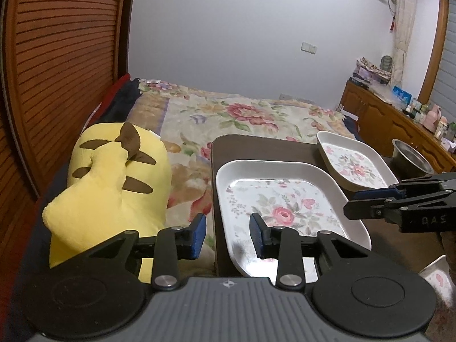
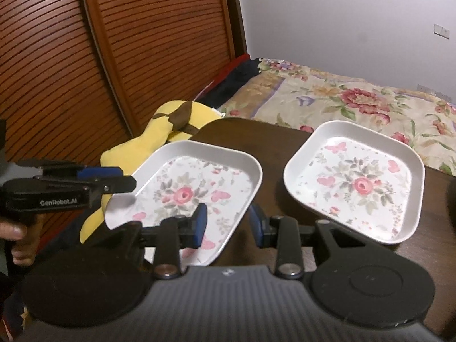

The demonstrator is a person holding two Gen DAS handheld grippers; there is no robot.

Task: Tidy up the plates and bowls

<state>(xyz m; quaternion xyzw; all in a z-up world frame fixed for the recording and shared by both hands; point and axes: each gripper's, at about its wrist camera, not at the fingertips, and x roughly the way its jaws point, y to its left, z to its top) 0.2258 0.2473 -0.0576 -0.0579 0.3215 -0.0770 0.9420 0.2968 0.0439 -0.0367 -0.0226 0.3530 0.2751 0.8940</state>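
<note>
A large white rectangular plate with a rose print (image 1: 285,199) (image 2: 193,188) lies on the dark table (image 1: 256,148) (image 2: 273,142). My left gripper (image 1: 228,235) (image 2: 122,179) is open and straddles the plate's left rim, its blue pads clear of it. My right gripper (image 2: 228,223) (image 1: 356,202) is open astride the plate's right rim, also without pressing. A smaller plate with the same print (image 1: 356,165) (image 2: 356,182) sits to the right, a little further back. A steel bowl (image 1: 410,156) stands at the table's far right.
A yellow plush toy (image 1: 114,176) (image 2: 171,131) lies against the table's left side, on a bed with a floral cover (image 1: 228,114). Slatted wooden doors (image 2: 114,57) stand on the left. Another floral plate's corner (image 1: 436,279) shows at lower right. A hand (image 2: 20,239) holds the left gripper.
</note>
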